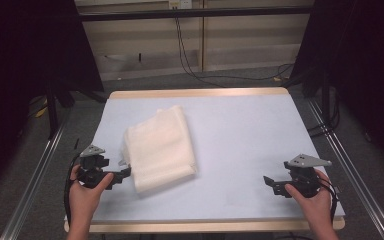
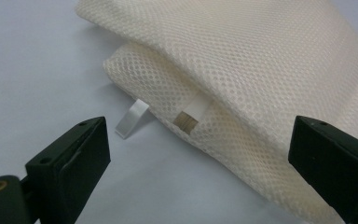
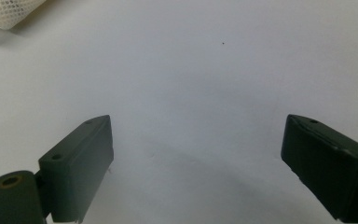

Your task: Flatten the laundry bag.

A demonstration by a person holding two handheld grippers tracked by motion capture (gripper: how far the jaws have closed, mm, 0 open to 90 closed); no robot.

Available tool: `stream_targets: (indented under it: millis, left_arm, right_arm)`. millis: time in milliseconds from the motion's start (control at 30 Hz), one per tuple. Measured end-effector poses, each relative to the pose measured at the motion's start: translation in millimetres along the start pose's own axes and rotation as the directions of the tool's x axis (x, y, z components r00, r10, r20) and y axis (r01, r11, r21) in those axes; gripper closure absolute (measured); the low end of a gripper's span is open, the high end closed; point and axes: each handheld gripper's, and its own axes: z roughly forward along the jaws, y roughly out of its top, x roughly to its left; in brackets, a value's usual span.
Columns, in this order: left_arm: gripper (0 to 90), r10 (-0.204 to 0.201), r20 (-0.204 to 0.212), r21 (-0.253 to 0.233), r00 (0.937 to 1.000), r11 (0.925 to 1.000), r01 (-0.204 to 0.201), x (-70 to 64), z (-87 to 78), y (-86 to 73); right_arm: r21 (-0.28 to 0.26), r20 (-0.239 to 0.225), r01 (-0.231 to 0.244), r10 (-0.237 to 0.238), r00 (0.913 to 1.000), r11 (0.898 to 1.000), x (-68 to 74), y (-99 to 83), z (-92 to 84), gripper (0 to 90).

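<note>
The folded mesh bag (image 1: 161, 148) is lying left of centre on the surface (image 1: 240, 135), looking light, soft and floppy, with the released left tool (image 1: 125, 171) nearing its near-left layered corner, while the right tool (image 1: 267, 181) is waiting released, well apart.

The left black two-jaw gripper (image 1: 125, 172) is held low in the person's left hand (image 1: 84, 192) at the near left of the high view; its jaws are pointed to the right and are spread wide apart, with nothing pinched between them; the right black two-jaw gripper (image 1: 268, 182) is held in the right hand (image 1: 312, 197) at the near right; its jaws are pointed to the left and are spread wide too; both forearms are brought in from the bottom edge.
</note>
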Motion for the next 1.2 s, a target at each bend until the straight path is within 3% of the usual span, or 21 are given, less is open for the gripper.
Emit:
stream_targets:
  millis: [33,300,467,733,767,800,933,1100,1200]
  left_arm:
    - [5.2,-0.017,0.004,-0.008,0.9998,0.9998,0.017,-1.0,1.0,0.7]
    - [5.7,-0.025,-0.001,0.019,0.9997,0.9995,0.025,-5.8,7.8,6.0]
    - [6.1,-0.010,0.030,0.038,0.9995,0.9993,0.009,-13.8,9.9,10.5]
    - [6.2,-0.044,0.050,0.067,0.9978,0.9969,0.041,-22.6,19.3,5.4]
    - [6.2,-0.026,0.048,0.085,0.9985,0.9961,0.021,-22.7,21.3,4.7]
    - [6.1,-0.041,0.055,0.079,0.9976,0.9962,0.037,-24.6,24.7,3.4]
    - [4.4,-0.037,0.064,0.090,0.9973,0.9955,0.031,-29.3,32.2,0.7]
    - [3.1,-0.010,0.077,0.095,0.9970,0.9955,0.003,-33.6,30.8,-0.6]
    - [8.7,-0.003,0.079,0.101,0.9969,0.9948,-0.005,-35.9,28.8,-2.1]
  right_arm:
    - [0.000,-0.002,-0.001,0.001,1.0000,1.000,-0.2,-0.2,0.7,8.9]
    - [0.008,-0.016,0.005,-0.005,0.9999,1.000,-1.3,-1.5,2.5,8.8]
    - [0.012,-0.010,0.027,-0.027,0.9996,1.000,0.8,-1.3,0.8,8.8]
    - [0.012,-0.007,0.029,-0.029,0.9995,0.999,1.7,-1.2,0.5,8.6]
    - [0.008,-0.005,0.030,-0.030,0.9995,1.000,1.9,-1.4,0.2,8.6]
    - [0.010,-0.009,0.025,-0.025,0.9996,1.000,2.0,-1.5,-0.5,8.6]
    - [0.013,-0.006,0.024,-0.024,0.9997,1.000,2.2,-2.3,-0.1,8.7]
    - [0.020,-0.002,0.040,-0.040,0.9992,0.999,4.2,-2.6,0.6,8.7]
    - [0.014,-0.004,0.046,-0.046,0.9989,0.999,3.7,-2.1,0.3,8.7]
